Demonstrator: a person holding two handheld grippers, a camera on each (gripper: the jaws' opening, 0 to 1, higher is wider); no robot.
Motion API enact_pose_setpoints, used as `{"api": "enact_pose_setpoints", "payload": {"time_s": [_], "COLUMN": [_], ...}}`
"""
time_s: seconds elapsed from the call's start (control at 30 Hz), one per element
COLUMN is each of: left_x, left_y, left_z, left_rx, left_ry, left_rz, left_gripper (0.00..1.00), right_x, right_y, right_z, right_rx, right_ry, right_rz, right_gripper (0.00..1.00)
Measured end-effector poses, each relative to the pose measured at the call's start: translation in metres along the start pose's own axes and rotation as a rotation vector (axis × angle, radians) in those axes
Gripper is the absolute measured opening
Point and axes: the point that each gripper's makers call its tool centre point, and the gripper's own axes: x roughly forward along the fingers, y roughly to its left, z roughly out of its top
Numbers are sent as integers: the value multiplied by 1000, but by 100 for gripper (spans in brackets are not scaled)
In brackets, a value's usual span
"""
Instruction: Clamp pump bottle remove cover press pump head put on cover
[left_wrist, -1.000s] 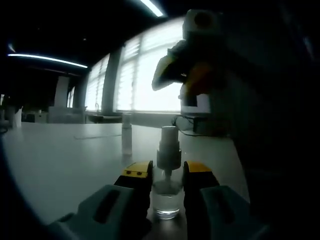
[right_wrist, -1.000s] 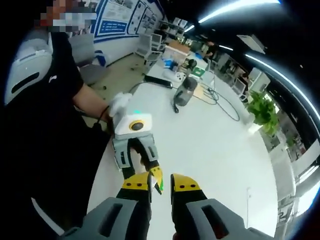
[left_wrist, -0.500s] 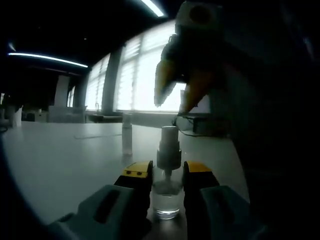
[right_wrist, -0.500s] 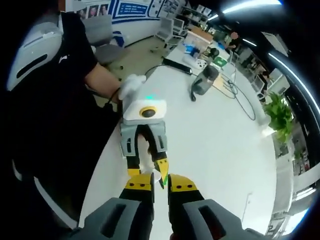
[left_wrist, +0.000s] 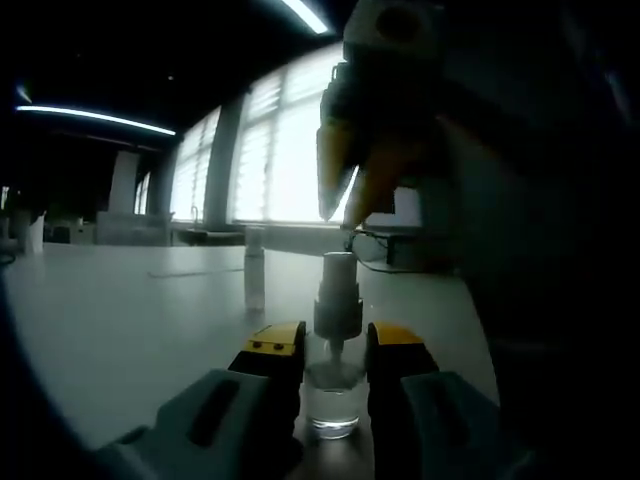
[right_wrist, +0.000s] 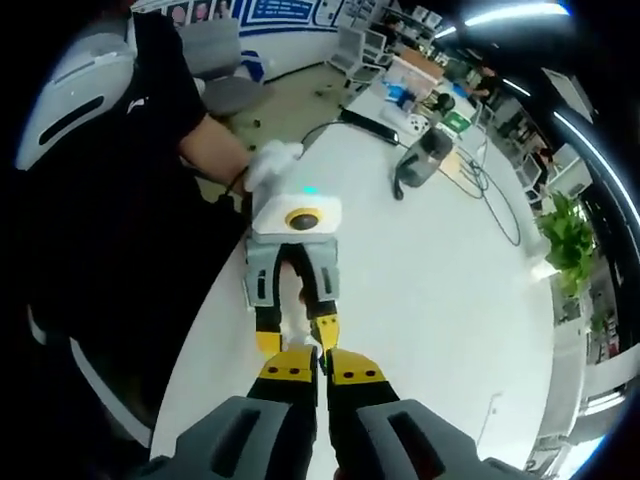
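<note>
The left gripper (left_wrist: 334, 352) had its jaws closed against the sides of a small clear bottle (left_wrist: 333, 396), which stood upright on the white worktop (left_wrist: 130, 320). The bottle's white pump head (left_wrist: 338, 298) rose above the jaw tips, uncovered. Just above the pump head, the right gripper (left_wrist: 343, 205) hung with its yellow-tipped jaws pointing down, dark against bright windows (left_wrist: 270, 160); the jaws were nearly together and appeared to hold nothing.

In the right gripper view, the right gripper (right_wrist: 321, 367) showed only a narrow slit between its jaws, nothing visibly gripped. Directly beyond its tips was the left gripper (right_wrist: 297, 335), seen from above, with the bottle between its jaws mostly hidden. A person in a black shirt held it with a white-gloved hand (right_wrist: 272, 164).

Farther back on the worktop, in the left gripper view, a small clear cover (left_wrist: 254, 268) stood upright, well apart from the bottle. In the right gripper view, cables (right_wrist: 480, 190) lay across the far worktop and a green plant (right_wrist: 566, 238) stood at its edge.
</note>
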Motion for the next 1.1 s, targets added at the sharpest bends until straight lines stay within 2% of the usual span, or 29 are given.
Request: {"api": "enact_pose_setpoints", "payload": {"time_s": [0.3, 0.57, 0.87, 1.1], "left_x": [0, 0, 0, 0], "left_y": [0, 1, 1, 0], "left_z": [0, 0, -1, -1], "left_rx": [1, 0, -1, -1], "left_ry": [0, 0, 0, 0], "left_rz": [0, -1, -2, -5], "left_gripper": [16, 16, 16, 16], "right_x": [8, 10, 12, 14], "right_y": [5, 6, 5, 6], "right_z": [-3, -3, -3, -5], "right_rx": [-28, -28, -41, -42], "right_ry": [41, 43, 93, 169], "right_rz": [36, 59, 94, 169], "right_gripper": [0, 0, 0, 0]}}
